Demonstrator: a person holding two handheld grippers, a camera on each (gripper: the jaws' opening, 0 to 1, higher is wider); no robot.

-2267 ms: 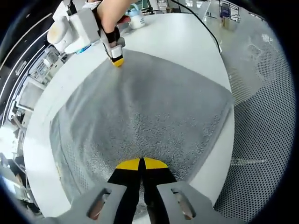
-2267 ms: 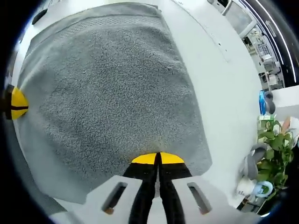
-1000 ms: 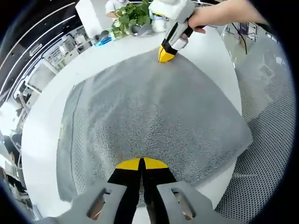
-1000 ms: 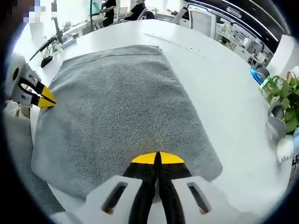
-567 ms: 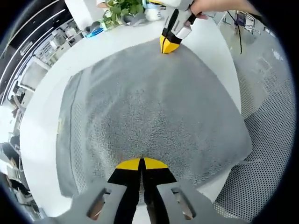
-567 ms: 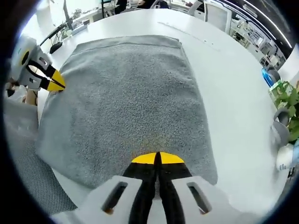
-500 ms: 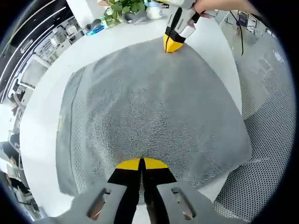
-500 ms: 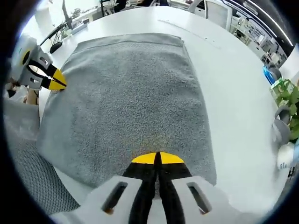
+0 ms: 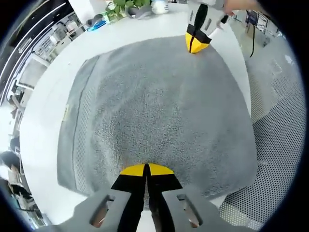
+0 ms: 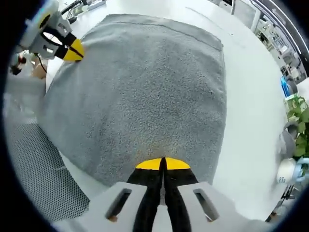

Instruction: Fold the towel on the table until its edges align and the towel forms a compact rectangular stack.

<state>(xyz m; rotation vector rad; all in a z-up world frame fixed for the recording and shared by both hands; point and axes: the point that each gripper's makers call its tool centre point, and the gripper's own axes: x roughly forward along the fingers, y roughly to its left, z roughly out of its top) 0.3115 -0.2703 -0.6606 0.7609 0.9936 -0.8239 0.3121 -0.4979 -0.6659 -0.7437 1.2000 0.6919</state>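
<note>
We see the gray towel point(image 9: 159, 106) lying spread on the white table point(image 9: 43, 111), with one edge hanging a little past the table's edge over the dotted floor point(image 9: 280, 145). Our left gripper point(image 9: 146, 169) has its yellow tips pressed together on the near edge of the towel, and our right gripper point(image 10: 162, 164) is pinched the same way on another edge. Some green plants point(image 9: 120, 7) sit far back on the table.
</note>
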